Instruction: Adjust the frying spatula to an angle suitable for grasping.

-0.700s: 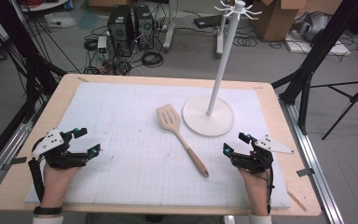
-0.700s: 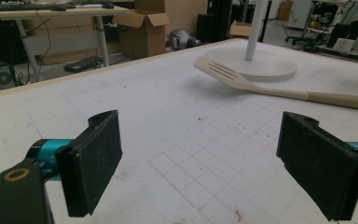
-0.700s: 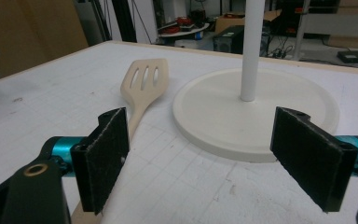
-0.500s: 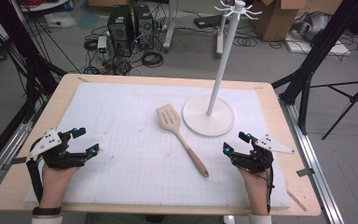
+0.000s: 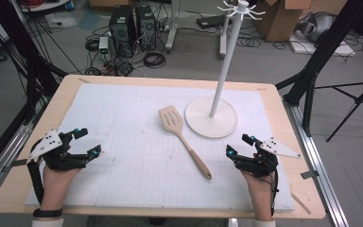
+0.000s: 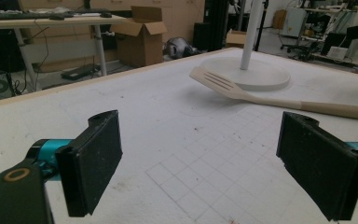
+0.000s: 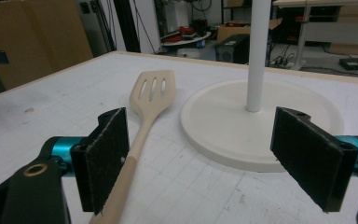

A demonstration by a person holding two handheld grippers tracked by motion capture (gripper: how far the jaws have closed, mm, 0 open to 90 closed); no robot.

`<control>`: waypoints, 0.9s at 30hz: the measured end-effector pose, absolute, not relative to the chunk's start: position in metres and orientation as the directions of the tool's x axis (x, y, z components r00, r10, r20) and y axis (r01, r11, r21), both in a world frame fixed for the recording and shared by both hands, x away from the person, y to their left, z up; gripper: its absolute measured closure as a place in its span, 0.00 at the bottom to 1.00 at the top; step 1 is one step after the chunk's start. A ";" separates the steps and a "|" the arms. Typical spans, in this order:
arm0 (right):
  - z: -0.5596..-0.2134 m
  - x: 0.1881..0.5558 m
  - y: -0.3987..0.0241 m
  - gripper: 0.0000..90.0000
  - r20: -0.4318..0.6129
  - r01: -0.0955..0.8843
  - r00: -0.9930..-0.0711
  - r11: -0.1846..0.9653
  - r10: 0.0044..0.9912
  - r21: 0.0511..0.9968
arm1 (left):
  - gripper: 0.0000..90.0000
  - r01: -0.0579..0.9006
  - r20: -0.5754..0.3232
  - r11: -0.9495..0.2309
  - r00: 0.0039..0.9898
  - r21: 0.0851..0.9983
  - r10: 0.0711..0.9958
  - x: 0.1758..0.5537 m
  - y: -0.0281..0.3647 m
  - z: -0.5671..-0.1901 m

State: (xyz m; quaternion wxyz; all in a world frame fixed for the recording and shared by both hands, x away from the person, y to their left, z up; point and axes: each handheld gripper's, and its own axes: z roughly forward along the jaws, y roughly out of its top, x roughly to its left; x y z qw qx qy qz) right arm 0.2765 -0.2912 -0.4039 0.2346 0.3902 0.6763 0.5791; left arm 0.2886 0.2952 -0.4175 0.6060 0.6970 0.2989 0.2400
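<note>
wooden slotted spatula lies flat on the white gridded mat, mid-table. its long axis runs diagonally: blade toward the far left, just beside the round base of the white hook stand, handle end pointing near right. left gripper rests on the mat at near left, jaws wide apart, holding nothing. right gripper sits near right, jaws wide apart and empty, close to the handle end.
</note>
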 end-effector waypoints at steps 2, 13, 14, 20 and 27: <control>-0.403 0.277 -0.290 0.20 0.133 0.257 -0.588 0.028 0.798 0.966 | 0.16 0.121 -0.026 -0.084 0.706 0.989 0.708 0.288 0.295 -0.417; -0.402 0.281 -0.276 0.19 0.120 0.264 -0.627 0.066 0.770 0.962 | 0.16 0.117 -0.026 -0.079 0.705 0.990 0.709 0.287 0.298 -0.416; -0.402 0.282 -0.275 0.19 0.120 0.267 -0.626 0.067 0.770 0.962 | 0.16 0.117 -0.026 -0.079 0.705 0.990 0.709 0.287 0.298 -0.416; -0.401 0.288 -0.261 0.19 0.131 0.287 -0.635 0.075 0.761 0.955 | 0.16 0.119 -0.026 -0.082 0.705 0.990 0.709 0.286 0.296 -0.416; -0.402 0.299 -0.239 0.21 0.116 0.319 -0.646 0.129 0.755 0.939 | 0.16 0.123 -0.027 -0.084 0.706 0.989 0.708 0.287 0.297 -0.417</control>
